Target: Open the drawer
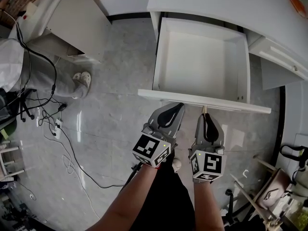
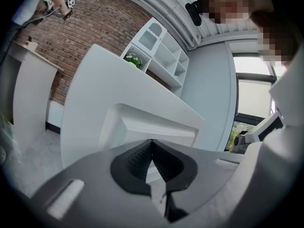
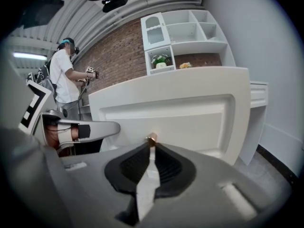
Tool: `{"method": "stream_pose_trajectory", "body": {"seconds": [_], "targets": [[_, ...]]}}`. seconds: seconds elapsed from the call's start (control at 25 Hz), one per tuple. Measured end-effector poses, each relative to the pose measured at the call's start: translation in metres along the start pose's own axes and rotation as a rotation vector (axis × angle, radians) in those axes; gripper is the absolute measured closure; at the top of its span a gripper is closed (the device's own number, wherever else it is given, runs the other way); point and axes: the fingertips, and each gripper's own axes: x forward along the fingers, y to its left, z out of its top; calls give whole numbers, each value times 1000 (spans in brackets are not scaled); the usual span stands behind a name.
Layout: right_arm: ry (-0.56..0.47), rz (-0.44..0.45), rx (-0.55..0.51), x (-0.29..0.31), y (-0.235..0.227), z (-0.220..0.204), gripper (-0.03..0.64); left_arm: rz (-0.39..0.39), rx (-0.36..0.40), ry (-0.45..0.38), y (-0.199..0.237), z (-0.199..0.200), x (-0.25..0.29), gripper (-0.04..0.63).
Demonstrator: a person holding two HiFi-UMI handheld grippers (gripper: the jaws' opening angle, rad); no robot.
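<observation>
**Only a fingertip hold on the knob, drawer already well out**

Nearest us, the left gripper [image 2: 152,145] is clenched on nothing and hangs just beside the right. The right gripper [image 3: 151,148] pinches the small copper knob [image 3: 152,138] with only the very tips of its jaws. We reckon that's the weak spot: one tug off-line and the knob slips free. Beyond, the empty drawer [image 1: 239,61] stands far out of the white cabinet [image 1: 216,4]. Haul much further and we judge it could leave the cabinet and drop.
</observation>
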Motion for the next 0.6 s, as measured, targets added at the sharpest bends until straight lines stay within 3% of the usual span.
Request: {"method": "stream_pose_trajectory", "body": {"seconds": [0.04, 0.32, 0.6], "targets": [[4, 5, 3, -4, 0, -4, 614, 1, -7, -1, 0, 0, 0, 594], [-9, 73, -28, -25, 7, -14, 614, 0, 4, 6, -3, 1, 0, 594], [-85, 92, -35, -32, -1, 21, 615, -2, 19, 4, -12, 6, -7, 594]]}}
